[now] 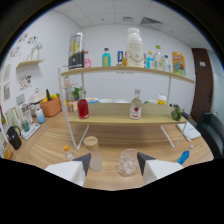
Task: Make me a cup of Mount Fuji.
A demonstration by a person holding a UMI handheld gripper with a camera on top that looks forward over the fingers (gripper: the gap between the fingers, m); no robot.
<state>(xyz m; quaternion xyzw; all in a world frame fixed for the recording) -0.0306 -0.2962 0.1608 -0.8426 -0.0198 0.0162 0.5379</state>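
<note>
You had barely begun: your gripper [113, 161] hung with its fingers spread and empty, the clear glass tumbler holding ice [128, 162] stood between them on the wooden table [155, 137], and the bottles on the shelf looked untouched.

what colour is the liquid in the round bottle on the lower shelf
Red, in the round bottle on the lower shelf; gripper view, the only one.

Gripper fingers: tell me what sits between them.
The gripper view shows the gripper open, a clear glass holding ice standing between its fingers with gaps either side, and a cork-topped bottle beside the left finger.
</note>
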